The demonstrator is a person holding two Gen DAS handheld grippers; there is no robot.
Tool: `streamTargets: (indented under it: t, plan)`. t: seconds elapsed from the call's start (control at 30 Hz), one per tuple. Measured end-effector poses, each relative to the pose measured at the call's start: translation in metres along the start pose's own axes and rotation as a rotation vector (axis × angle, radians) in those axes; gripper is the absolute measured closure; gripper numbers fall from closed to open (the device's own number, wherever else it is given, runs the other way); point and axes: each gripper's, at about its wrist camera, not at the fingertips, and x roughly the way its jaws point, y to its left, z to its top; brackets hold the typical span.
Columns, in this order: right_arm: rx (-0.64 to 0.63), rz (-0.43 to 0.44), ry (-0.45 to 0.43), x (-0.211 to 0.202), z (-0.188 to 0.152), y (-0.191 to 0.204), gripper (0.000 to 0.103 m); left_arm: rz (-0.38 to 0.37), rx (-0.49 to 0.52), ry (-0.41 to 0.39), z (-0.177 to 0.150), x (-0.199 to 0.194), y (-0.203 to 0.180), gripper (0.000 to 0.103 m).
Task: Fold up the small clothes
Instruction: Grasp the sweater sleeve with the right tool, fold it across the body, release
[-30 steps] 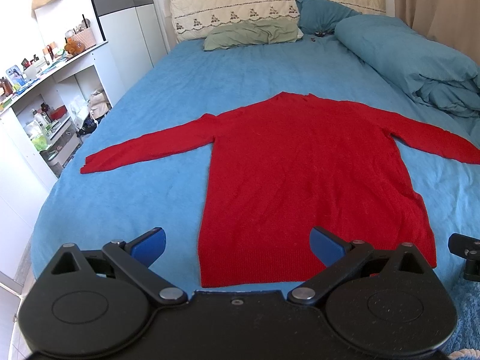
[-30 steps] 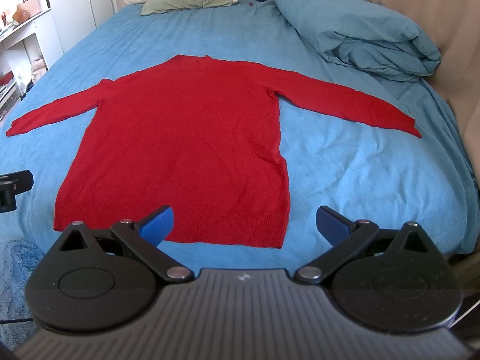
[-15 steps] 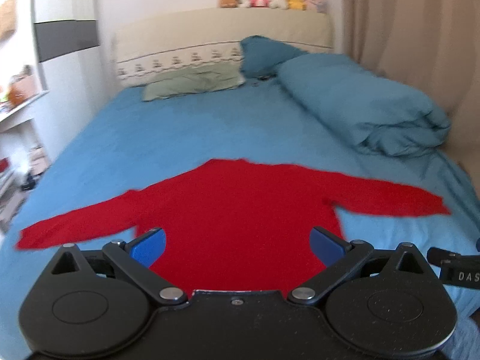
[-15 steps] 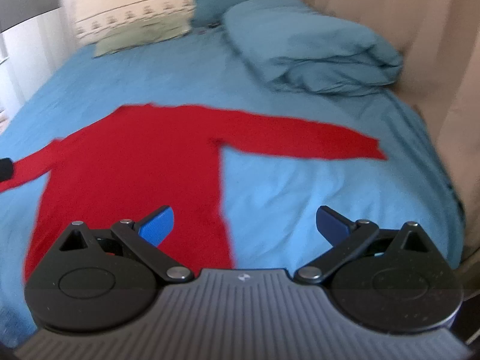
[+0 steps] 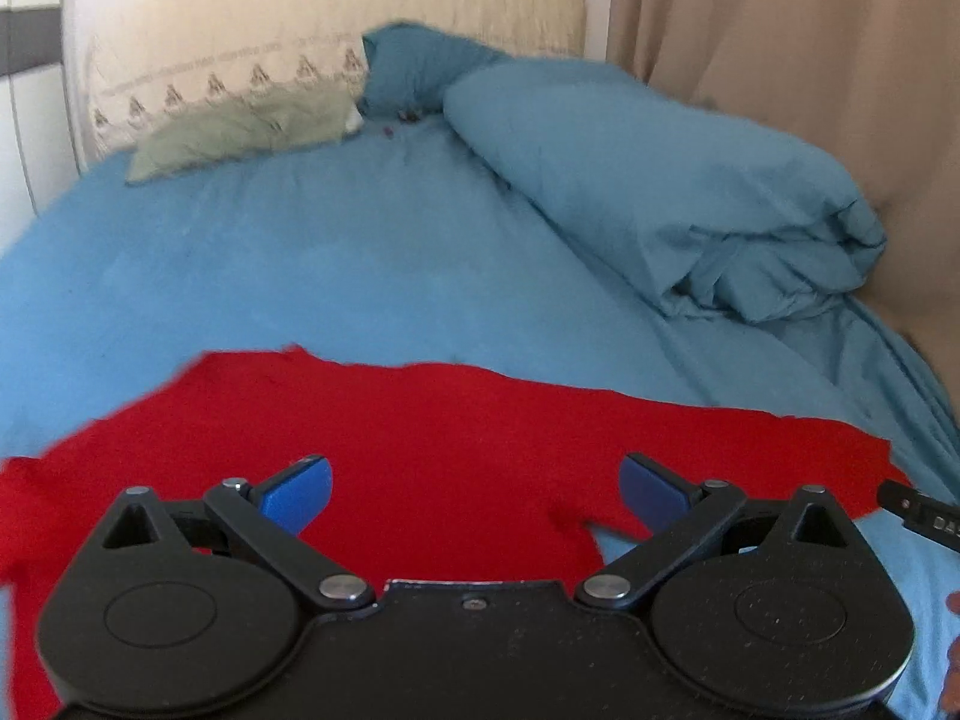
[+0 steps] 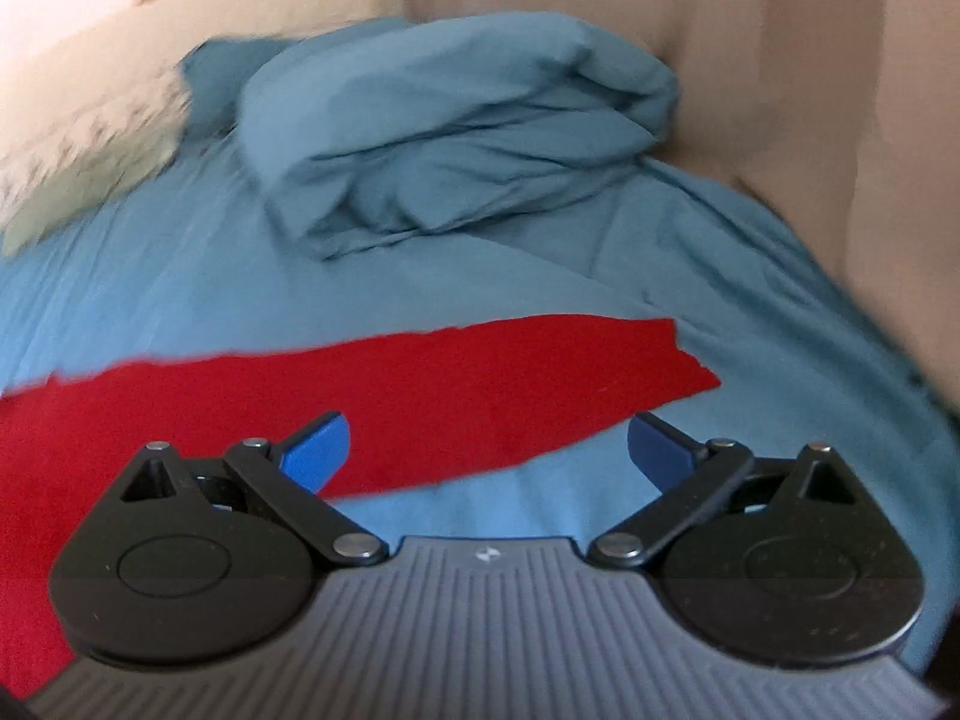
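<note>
A red long-sleeved sweater lies flat on the blue bed sheet. My left gripper is open and empty, low over the sweater's upper body near the right armpit. My right gripper is open and empty, just above the sweater's right sleeve, whose cuff ends to the right. The right gripper's edge shows at the right of the left wrist view. The sweater's lower body and left sleeve are out of view.
A rolled blue duvet lies at the back right, also in the right wrist view. A green pillow and blue pillow sit by the headboard. A beige curtain hangs along the bed's right side.
Both grippers have moved forward and to the right over the sweater, from its hem towards the shoulders and right sleeve. Both stay open. The sweater has not moved.
</note>
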Motion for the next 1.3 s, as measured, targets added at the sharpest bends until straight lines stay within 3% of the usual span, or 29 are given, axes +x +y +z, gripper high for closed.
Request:
streamTargets:
  t: [0.1,0.23,0.4,0.63,0.67,0.7,0.77,0.87,0.97,1.07,1.1,1.17,1.3]
  plan:
    - [0.082,-0.032,0.024,0.042,-0.009,-0.014,0.000,0.040,0.014,0.040,0.003,0.049,-0.007,0.000]
    - [0.192,-0.051,0.037,0.082,-0.026,-0.031,0.000,-0.003,0.039,0.130,-0.003,0.099,-0.015,0.003]
    - [0.264,-0.068,-0.029,0.107,-0.039,-0.038,0.002,0.007,0.016,0.234,-0.018,0.146,-0.013,0.009]
    - [0.380,-0.054,-0.076,0.119,-0.028,-0.042,0.033,0.027,0.031,0.258,-0.010,0.159,-0.014,0.009]
    - [0.388,-0.057,-0.072,0.120,-0.026,-0.042,0.044,0.031,0.030,0.266,-0.009,0.161,-0.013,0.008]
    - [0.393,-0.063,-0.070,0.121,-0.024,-0.042,0.062,0.036,0.033,0.273,-0.009,0.164,-0.013,0.008]
    - [0.398,-0.075,-0.058,0.124,-0.018,-0.044,0.080,0.038,0.038,0.281,-0.006,0.170,-0.013,0.008]
    - [0.422,-0.033,-0.062,0.123,-0.011,-0.046,0.083,0.022,0.032,0.285,0.000,0.167,-0.006,0.013]
    - [0.400,0.062,-0.095,0.108,0.006,-0.030,0.083,0.016,0.002,0.251,0.009,0.149,0.017,0.013]
    - [0.306,0.230,-0.158,0.083,0.032,0.018,0.083,0.026,-0.036,0.212,0.022,0.125,0.055,0.012]
    - [0.276,0.291,-0.176,0.075,0.039,0.038,0.083,0.034,-0.054,0.199,0.025,0.116,0.069,0.012]
    - [0.208,0.423,-0.208,0.058,0.052,0.085,0.083,0.066,-0.107,0.166,0.031,0.094,0.105,0.000]
    - [-0.007,0.688,-0.210,0.030,0.045,0.202,0.084,0.186,-0.206,0.131,0.020,0.059,0.182,0.000]
